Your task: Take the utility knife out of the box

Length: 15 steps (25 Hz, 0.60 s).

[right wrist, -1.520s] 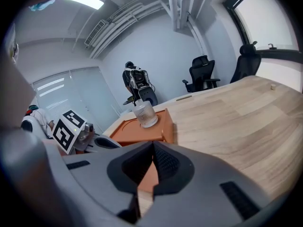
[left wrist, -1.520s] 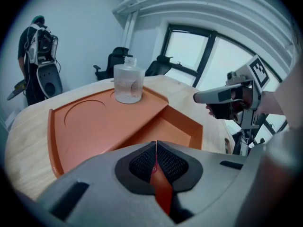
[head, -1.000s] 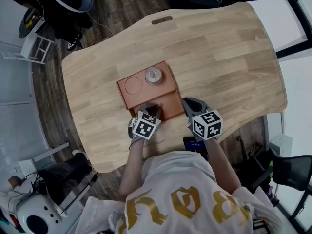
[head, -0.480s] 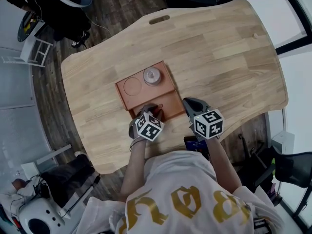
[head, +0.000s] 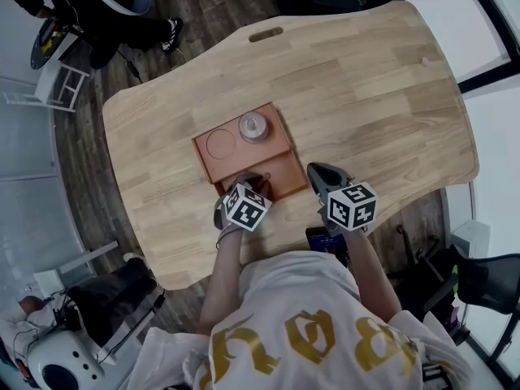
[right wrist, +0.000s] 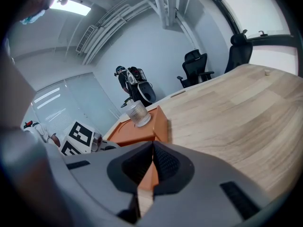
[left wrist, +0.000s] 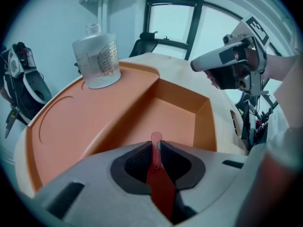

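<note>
Utility knife [left wrist: 158, 171]: red, flat and thin, seen edge-on. Its far end is rounded, with a small hole near the tip. It sits clamped upright between the jaws of your left hand-held gripper [left wrist: 157, 148], and the rounded end pokes out just past the pads. The tip points over the deep compartment at the near end of the box [left wrist: 94, 122]. Whether the knife touches the box cannot be told.

Box [head: 280, 171]: orange. One half is a shallow shelf with a round recess; the other is a deeper rectangular well, bare inside. It lies on the wooden bench [head: 366, 96].

Bottle [left wrist: 97, 60]: clear, ribbed, upright on the shallow shelf at the far side of the box [head: 253, 126].

Your left hand-held gripper [head: 252, 185]: at the near edge of the box.

Your right hand-held gripper [right wrist: 152, 148]: jaws pressed together, nothing between them. It hovers over the bench just beside the box's right side [head: 319, 175].
</note>
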Each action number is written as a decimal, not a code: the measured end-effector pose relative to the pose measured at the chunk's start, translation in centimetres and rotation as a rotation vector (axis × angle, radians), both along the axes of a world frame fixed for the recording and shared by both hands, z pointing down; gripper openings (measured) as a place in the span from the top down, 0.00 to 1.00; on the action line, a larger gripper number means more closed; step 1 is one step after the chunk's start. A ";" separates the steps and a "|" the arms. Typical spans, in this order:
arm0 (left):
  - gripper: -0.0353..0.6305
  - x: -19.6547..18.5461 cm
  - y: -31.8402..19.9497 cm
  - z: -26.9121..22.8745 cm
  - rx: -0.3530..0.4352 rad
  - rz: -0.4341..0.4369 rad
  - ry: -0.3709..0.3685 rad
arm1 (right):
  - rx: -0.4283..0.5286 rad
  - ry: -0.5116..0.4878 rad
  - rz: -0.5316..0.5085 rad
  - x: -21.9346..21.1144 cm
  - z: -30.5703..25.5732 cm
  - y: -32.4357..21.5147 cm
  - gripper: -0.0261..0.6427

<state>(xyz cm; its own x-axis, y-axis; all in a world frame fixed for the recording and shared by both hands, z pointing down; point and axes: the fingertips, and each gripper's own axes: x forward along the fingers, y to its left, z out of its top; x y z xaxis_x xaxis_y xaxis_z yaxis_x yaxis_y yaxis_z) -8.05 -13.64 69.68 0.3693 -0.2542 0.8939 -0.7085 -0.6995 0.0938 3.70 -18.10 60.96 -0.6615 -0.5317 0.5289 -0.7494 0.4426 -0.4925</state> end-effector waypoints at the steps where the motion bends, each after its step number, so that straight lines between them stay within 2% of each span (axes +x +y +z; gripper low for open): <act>1: 0.86 0.0 0.0 -0.2 0.004 0.001 0.002 | 0.001 -0.003 0.003 0.0 -0.1 -0.1 0.94; 5: 0.86 -0.2 -0.2 -0.9 0.026 -0.019 0.018 | 0.008 -0.007 0.011 0.1 -0.6 -0.1 0.94; 15: 0.86 0.1 -0.1 -1.6 0.027 -0.039 0.055 | 0.018 -0.007 0.002 -0.2 -1.1 0.3 0.94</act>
